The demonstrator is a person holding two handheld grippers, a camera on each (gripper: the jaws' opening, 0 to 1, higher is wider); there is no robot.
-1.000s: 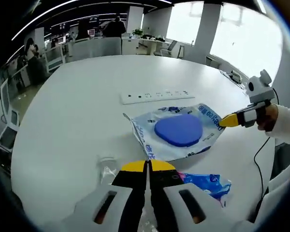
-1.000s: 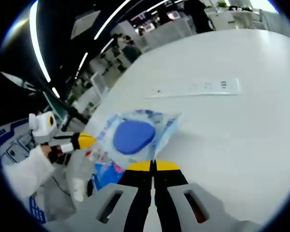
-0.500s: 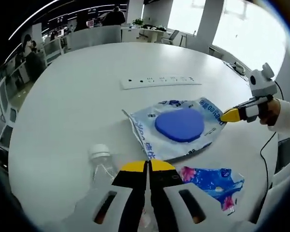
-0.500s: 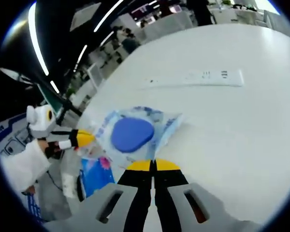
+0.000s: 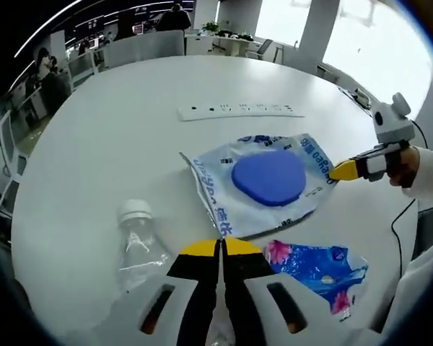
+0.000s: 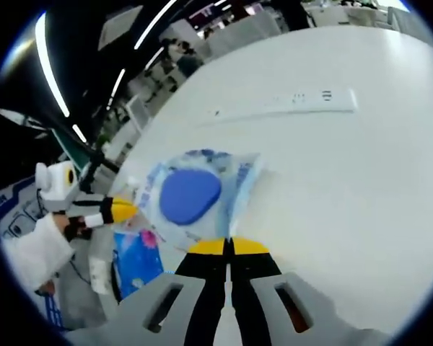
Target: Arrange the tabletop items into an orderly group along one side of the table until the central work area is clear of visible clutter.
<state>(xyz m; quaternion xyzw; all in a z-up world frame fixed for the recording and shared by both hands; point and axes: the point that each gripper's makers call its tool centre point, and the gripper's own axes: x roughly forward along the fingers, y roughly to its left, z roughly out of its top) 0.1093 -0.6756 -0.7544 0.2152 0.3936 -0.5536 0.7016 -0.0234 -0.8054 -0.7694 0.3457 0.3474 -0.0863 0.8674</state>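
Both grippers pinch the blue-disc bag [image 5: 263,184]: left gripper [image 5: 220,249] jaws at its 6 o'clock edge, right gripper [image 6: 229,247] opposite. Next, I judge: drag it toward the bottle [image 5: 138,241] at the counter [image 5: 108,144] edge.

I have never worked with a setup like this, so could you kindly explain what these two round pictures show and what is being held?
There is no robot here: a person carries a handheld two-jaw gripper in each hand, and each gripper has a fisheye camera looking along its own jaws.

In the left gripper view, the left gripper rises from the bottom with its yellow-tipped jaws shut, and the right gripper comes in from the right, at the edge of the bag. The right gripper view looks from the opposite side.

On the white round table lie a clear plastic bag with a blue disc inside, an empty clear plastic bottle on its side, a blue flowered wrapper and a white power strip.

Whether either gripper pinches anything is unclear.
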